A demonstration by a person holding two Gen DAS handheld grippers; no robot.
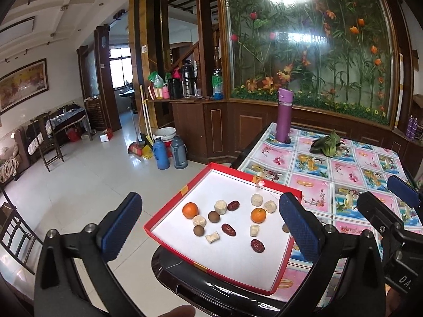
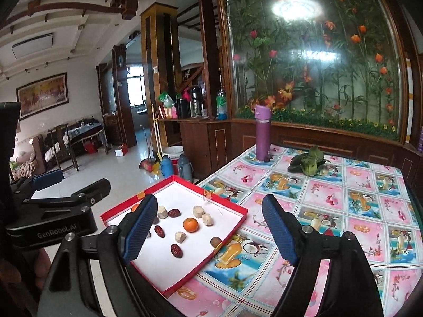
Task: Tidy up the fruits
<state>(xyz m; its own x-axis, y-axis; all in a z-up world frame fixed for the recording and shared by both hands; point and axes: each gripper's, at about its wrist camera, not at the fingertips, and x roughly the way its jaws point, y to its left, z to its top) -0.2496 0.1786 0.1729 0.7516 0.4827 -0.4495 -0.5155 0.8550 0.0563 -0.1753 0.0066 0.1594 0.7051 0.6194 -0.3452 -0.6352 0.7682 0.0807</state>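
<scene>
A red-rimmed tray (image 1: 164,208) (image 2: 232,205) with a white floor lies on the table's near left corner. Loose in it are two oranges (image 1: 190,210) (image 1: 258,215), dark red dates (image 1: 228,229), brown longans (image 1: 213,216) and several pale chunks (image 1: 221,206). My left gripper (image 1: 211,227) hovers open over the tray's near side, holding nothing. My right gripper (image 2: 211,227) is open too and empty, with its left finger (image 2: 140,232) over the tray and its right finger above the tablecloth. That left finger partly hides one orange (image 2: 134,207); the other orange (image 2: 190,224) shows fully.
A flowered tablecloth (image 1: 343,174) (image 2: 343,211) covers the table. A purple bottle (image 1: 283,116) (image 2: 262,134) and a leafy green vegetable (image 1: 326,145) (image 2: 308,162) sit at the far side. Two flasks (image 1: 161,153) stand on the tiled floor to the left.
</scene>
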